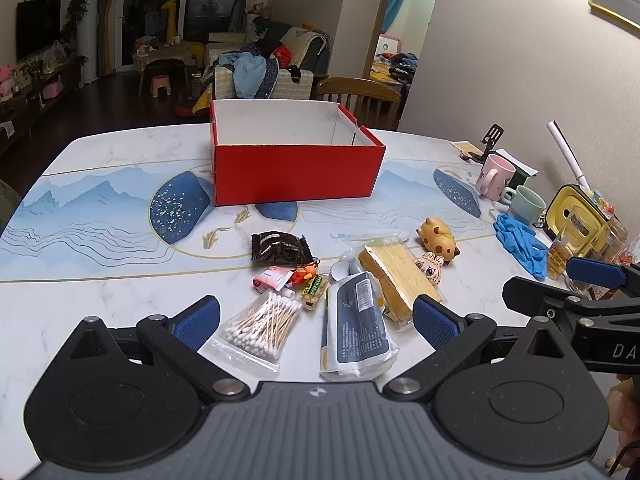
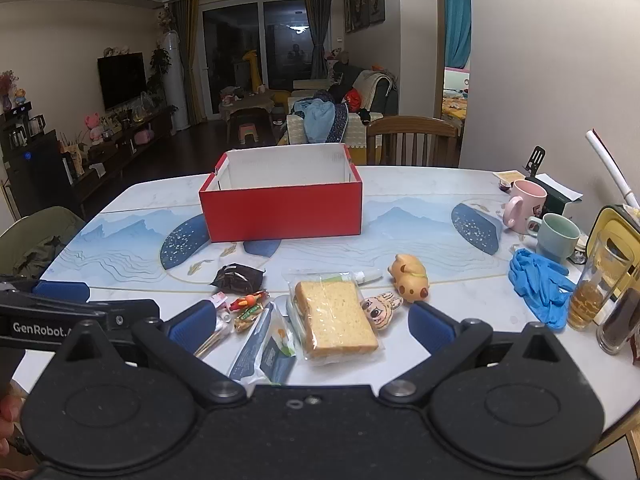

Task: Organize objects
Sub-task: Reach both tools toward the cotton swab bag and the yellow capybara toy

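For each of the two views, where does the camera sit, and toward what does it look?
Left wrist: sits on the left gripper, tilted down at the table; the right gripper's finger shows at the right edge.
Right wrist: sits on the right gripper, facing likewise; the left gripper shows at the left edge.
Both share the red box, the wrapped bread and the blue gloves.

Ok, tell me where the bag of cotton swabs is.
In the left wrist view the bag of cotton swabs lies on the table's near edge, left of the dark blue pouch, just below the small pink packet.
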Demonstrator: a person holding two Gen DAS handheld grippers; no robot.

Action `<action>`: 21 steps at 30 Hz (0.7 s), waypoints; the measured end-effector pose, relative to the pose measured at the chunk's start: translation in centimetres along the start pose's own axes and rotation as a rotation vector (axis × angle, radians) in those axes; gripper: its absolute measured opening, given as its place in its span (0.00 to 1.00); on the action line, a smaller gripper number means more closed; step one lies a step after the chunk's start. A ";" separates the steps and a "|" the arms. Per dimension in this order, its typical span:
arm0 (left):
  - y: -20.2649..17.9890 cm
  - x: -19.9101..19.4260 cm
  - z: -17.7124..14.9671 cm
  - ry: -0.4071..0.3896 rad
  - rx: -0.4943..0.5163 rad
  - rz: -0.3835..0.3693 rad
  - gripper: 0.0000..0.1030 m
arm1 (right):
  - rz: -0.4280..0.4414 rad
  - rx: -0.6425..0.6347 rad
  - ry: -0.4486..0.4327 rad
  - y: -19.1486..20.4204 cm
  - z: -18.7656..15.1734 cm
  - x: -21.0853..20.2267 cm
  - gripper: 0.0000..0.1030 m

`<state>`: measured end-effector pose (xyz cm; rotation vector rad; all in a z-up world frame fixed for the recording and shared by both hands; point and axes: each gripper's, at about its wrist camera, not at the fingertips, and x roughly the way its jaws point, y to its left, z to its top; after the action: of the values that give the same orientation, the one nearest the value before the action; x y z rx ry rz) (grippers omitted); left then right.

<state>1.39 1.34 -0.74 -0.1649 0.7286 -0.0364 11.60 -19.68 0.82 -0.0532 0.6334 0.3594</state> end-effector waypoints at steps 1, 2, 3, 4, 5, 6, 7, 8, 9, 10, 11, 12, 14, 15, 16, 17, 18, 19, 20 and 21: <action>0.1 0.1 0.1 0.004 0.001 -0.001 1.00 | -0.001 0.000 0.001 0.0 0.1 0.1 0.99; 0.1 0.2 0.1 0.007 0.002 -0.002 1.00 | 0.000 0.001 0.001 0.1 0.1 0.1 0.99; 0.1 0.2 0.1 0.008 0.003 -0.001 1.00 | -0.001 0.003 0.002 0.0 0.1 0.2 0.99; 0.1 0.3 0.2 0.009 0.005 0.000 1.00 | -0.001 0.003 0.004 0.1 0.1 0.3 0.99; 0.1 0.3 0.2 0.010 0.006 -0.001 1.00 | -0.001 0.003 0.005 0.1 0.1 0.4 0.99; 0.0 0.5 0.3 0.010 0.006 -0.002 1.00 | -0.001 0.003 0.008 0.1 0.1 0.5 0.99; 0.0 0.6 0.4 0.010 0.008 -0.003 1.00 | -0.002 0.004 0.012 0.1 0.1 0.7 0.99; 0.0 0.7 0.4 0.010 0.009 -0.002 1.00 | -0.003 0.006 0.013 0.0 0.1 0.8 0.99; 0.0 0.9 0.4 0.011 0.009 -0.001 1.00 | -0.006 0.009 0.015 -0.1 0.2 0.9 0.99; 0.0 1.1 0.5 0.012 0.007 0.001 1.00 | -0.006 0.013 0.020 -0.3 0.2 1.1 0.99; 0.0 1.4 0.6 0.014 0.003 0.001 1.00 | -0.006 0.014 0.027 -0.5 0.2 1.3 0.99; 0.1 1.7 0.7 0.018 -0.003 0.002 1.00 | -0.006 0.015 0.035 -0.7 0.2 1.6 0.99; 0.2 2.3 1.1 0.025 -0.010 0.016 1.00 | -0.006 0.016 0.046 -1.0 0.1 1.9 0.99; 0.2 2.7 1.3 0.028 -0.008 0.030 1.00 | -0.005 0.016 0.049 -1.2 0.2 2.1 0.99; 0.3 3.1 1.6 0.031 -0.008 0.051 1.00 | -0.005 0.016 0.050 -1.3 0.2 2.4 0.99; 0.4 3.6 1.9 0.037 -0.010 0.069 1.00 | -0.003 0.017 0.053 -1.6 0.4 2.7 0.99; 0.7 4.1 2.2 0.042 -0.015 0.078 1.00 | 0.000 0.021 0.057 -1.9 0.5 3.1 0.99; 1.0 4.6 2.4 0.044 -0.021 0.081 1.00 | 0.002 0.026 0.062 -2.3 0.7 3.4 0.99; 1.2 5.0 2.5 0.047 -0.023 0.084 1.00 | 0.004 0.032 0.068 -2.6 0.9 3.8 0.99; 1.3 5.6 2.5 0.051 -0.017 0.088 1.00 | 0.006 0.036 0.074 -3.0 1.0 4.2 0.99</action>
<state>7.15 2.49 -2.82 -0.1485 0.7868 0.0500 16.34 -20.98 -1.05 -0.0299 0.7129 0.3525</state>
